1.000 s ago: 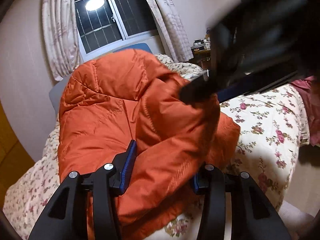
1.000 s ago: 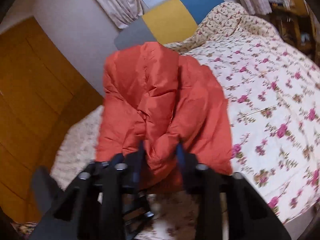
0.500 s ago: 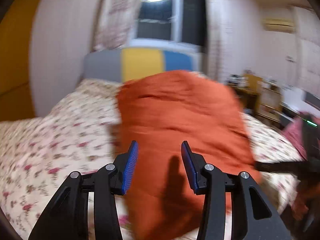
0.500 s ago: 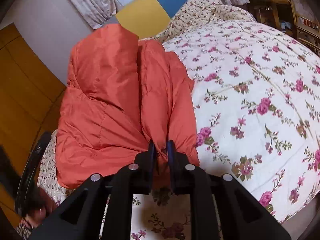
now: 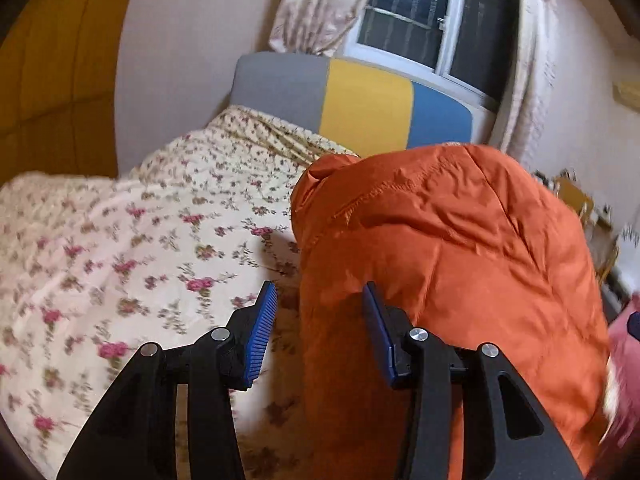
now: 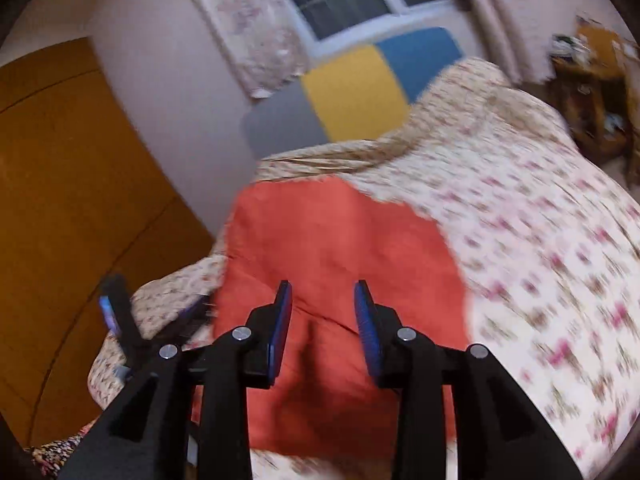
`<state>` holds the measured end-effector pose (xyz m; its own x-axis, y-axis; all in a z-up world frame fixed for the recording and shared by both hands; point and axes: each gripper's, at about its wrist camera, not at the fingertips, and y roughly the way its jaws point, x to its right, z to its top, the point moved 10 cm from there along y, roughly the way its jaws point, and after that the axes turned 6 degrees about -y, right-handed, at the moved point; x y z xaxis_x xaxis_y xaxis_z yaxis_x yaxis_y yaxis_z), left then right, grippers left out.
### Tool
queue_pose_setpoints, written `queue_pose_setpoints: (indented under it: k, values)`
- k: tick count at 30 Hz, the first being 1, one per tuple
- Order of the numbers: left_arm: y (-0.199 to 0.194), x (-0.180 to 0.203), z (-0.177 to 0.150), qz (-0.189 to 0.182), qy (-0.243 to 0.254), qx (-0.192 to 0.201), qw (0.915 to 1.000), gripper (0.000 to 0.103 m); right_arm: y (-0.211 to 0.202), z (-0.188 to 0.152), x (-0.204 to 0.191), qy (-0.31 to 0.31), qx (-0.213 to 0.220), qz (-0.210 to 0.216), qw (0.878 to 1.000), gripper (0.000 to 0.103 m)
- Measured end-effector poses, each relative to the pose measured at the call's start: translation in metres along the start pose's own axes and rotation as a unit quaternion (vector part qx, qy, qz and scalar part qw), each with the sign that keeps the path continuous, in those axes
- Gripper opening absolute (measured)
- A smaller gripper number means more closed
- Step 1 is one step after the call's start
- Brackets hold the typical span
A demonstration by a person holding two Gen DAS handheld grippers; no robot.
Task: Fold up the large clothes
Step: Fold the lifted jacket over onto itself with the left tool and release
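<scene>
An orange puffer jacket lies folded into a compact bundle on the floral bedspread. In the left wrist view my left gripper is open and empty, just above the jacket's left edge. In the right wrist view the jacket lies near the bed's left side, and my right gripper is open and empty above its near part. The left gripper shows at the left of that view, blurred.
A grey, yellow and blue headboard stands under a curtained window. A wooden wardrobe stands left of the bed. A wooden side table stands at the far right. A pink cloth lies at the right edge.
My right gripper has let go of the jacket fold and opened. Both grippers have drawn back above the folded jacket. The left view has swung to the left.
</scene>
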<state>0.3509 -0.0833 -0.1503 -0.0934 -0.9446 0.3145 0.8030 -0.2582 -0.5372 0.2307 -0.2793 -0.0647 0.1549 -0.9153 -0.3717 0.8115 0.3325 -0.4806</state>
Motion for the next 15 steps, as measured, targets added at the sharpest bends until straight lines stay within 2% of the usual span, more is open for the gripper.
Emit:
queue_pose_setpoints:
  k: [2,5,11,15]
  values:
    - [0.006,0.005,0.004,-0.011,-0.024,-0.006,0.9996,0.044,0.019,0.009,-0.013,-0.027,-0.005,-0.008,1.0,0.032]
    - [0.014,0.019,0.003,-0.02,-0.025,-0.018,0.9993,0.044,0.058,0.019,-0.016,-0.05,-0.019,-0.018,0.998,0.032]
    - [0.019,0.047,-0.001,-0.024,0.006,-0.025,0.9994,0.044,0.111,0.02,0.027,-0.083,-0.036,-0.09,0.992,0.03]
    - [0.027,0.059,-0.002,-0.011,0.022,-0.04,0.9989,0.044,0.126,0.013,0.057,-0.09,-0.04,-0.105,0.99,0.03]
